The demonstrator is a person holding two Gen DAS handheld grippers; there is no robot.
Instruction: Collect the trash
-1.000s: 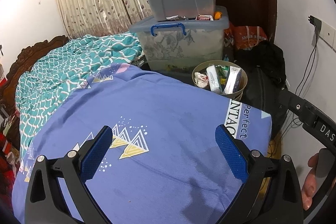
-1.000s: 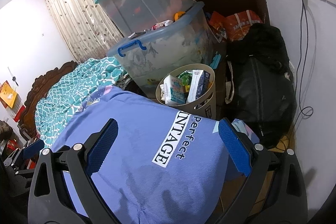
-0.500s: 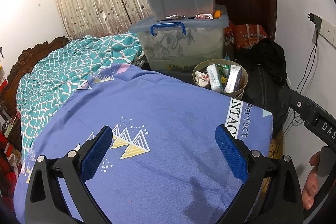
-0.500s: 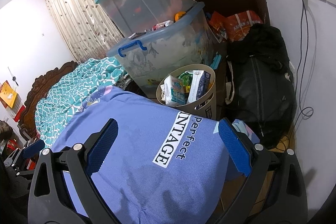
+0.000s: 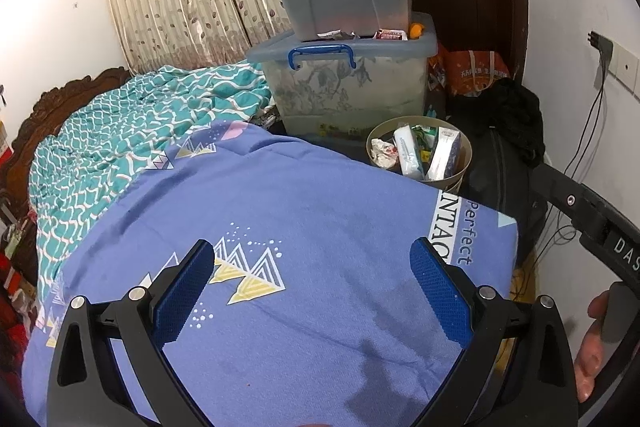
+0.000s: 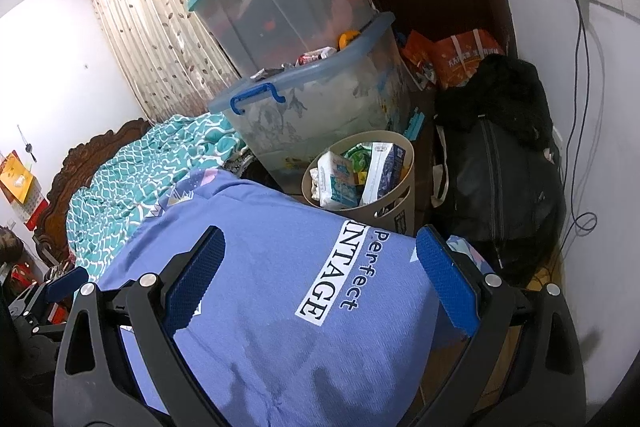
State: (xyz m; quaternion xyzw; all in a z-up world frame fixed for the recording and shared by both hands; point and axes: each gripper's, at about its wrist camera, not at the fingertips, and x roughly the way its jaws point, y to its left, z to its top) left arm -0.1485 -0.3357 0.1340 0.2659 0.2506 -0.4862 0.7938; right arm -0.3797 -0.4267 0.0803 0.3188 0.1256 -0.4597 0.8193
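Observation:
A beige trash basket (image 5: pixel 462 163) stands on the floor past the bed's far corner, filled with crumpled paper, a white packet and cartons; it also shows in the right wrist view (image 6: pixel 404 203). My left gripper (image 5: pixel 314 291) is open and empty above the blue bedspread (image 5: pixel 280 211). My right gripper (image 6: pixel 320 279) is open and empty above the same blue bedspread (image 6: pixel 280 327), near its "Perfect VINTAGE" label. The right gripper's body shows at the right edge of the left wrist view (image 5: pixel 592 223), held by a hand.
Stacked clear storage boxes (image 5: pixel 352 67) stand behind the basket, small wrappers on the lower lid. A black bag (image 6: pixel 504 179) and orange bags (image 6: pixel 460 59) sit by the dark door. A teal quilt (image 5: pixel 120 135) covers the bed's far side. Cables hang on the right wall.
Both views have shifted very slightly; the left gripper has drifted a little. Both grippers stay open and empty.

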